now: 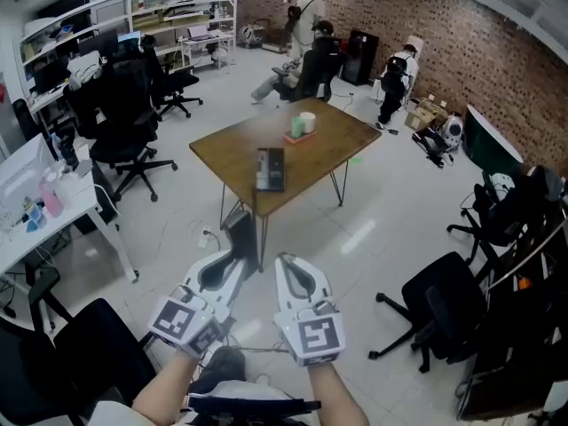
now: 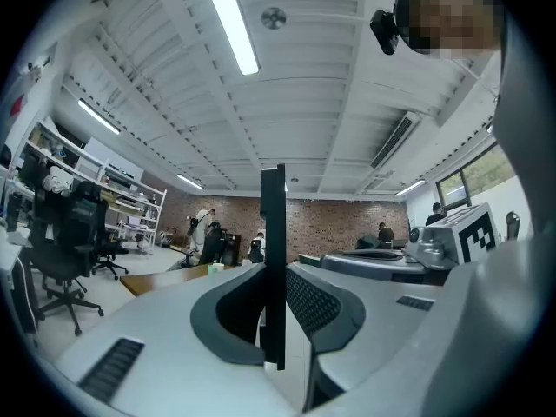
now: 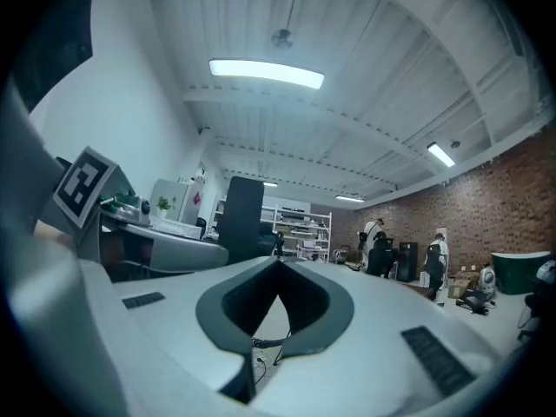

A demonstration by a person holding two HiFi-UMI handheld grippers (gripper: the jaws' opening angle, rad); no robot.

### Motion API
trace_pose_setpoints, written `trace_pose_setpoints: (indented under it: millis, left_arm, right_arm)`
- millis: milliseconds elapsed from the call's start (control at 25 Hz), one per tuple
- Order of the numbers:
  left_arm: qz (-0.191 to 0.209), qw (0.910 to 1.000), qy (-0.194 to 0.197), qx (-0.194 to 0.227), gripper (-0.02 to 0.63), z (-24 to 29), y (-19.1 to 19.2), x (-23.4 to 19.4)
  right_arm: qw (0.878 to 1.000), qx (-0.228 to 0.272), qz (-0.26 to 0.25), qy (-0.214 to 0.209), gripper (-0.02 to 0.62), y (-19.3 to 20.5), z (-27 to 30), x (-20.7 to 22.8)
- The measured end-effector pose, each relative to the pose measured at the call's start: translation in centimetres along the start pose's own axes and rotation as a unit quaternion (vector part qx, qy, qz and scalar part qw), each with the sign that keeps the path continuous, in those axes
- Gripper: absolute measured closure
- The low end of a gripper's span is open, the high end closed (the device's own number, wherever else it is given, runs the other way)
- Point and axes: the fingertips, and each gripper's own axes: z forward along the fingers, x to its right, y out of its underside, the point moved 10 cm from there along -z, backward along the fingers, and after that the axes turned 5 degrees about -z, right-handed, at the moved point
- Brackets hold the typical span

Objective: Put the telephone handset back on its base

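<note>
Risk, slip: handset looks gripped at one end only, most of it sticks out past the jaws; a jolt on the way to the table could let it swing or drop to the floor
Risk, approach: table is well apart from the person, w/ open floor between; cable lies on the floor near a table leg & could catch a foot
Risk, seating: base lies flat near the table's near edge; handset stands upright & edge-on in the jaws, so it needs turning flat & lining up w/ the base; if it comes down skewed it prob. sits crooked or rocks off
Risk, shove: nothing steadies the base; a hard push w/ the handset could slide it toward the edge
Risk, cups: cups stand at the far side, well apart from the base; low risk unless the reach overshoots
Left gripper: jaws part-way closed, the narrow gap filled by the handset; they clamp its flat sides, & in the left gripper view it shows as a thin dark slab straight up between them
Right gripper: jaws closed tip to tip, nothing between them, touches nothing; free to steady the base
Handset now: in the air, low & in front of the person, short of the table, not on the base
Task stage: carry to table not yet done, seating to come
</note>
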Motion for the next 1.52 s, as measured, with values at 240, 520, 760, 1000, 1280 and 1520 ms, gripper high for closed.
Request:
trace_pose_setpoints:
  millis: [240, 520, 760, 1000, 1280, 1520]
  left_arm:
    - [-0.002, 1.0000, 0.001, 0.003, 0.540, 1.1, 0.3, -0.5]
    - [-0.009, 0.9999, 0.005, -0.002, 0.540, 2.5, 0.8, -1.4]
    - [-0.014, 0.9999, 0.004, -0.005, 0.540, 3.8, 1.0, -2.9]
    - [-0.023, 0.9997, 0.003, -0.011, 0.540, 5.3, 1.5, -4.5]
    - [-0.032, 0.9992, 0.001, -0.022, 0.540, 8.1, 2.1, -6.8]
    - [-0.037, 0.9989, 0.005, -0.029, 0.540, 10.5, 2.8, -9.0]
  right_arm:
    - [1.000, -0.003, 0.007, 0.004, 0.591, 0.3, 0.6, 0.8]
    - [1.000, -0.010, 0.001, 0.004, 0.591, 0.7, 2.0, 1.9]
    - [1.000, -0.010, -0.004, 0.004, 0.591, 0.9, 3.9, 2.5]
    - [1.000, -0.019, -0.012, -0.004, 0.591, 1.5, 5.9, 3.2]
    - [0.999, -0.030, -0.015, -0.012, 0.591, 2.6, 9.3, 5.2]
    - [0.999, -0.036, -0.009, -0.008, 0.591, 3.0, 12.0, 6.5]
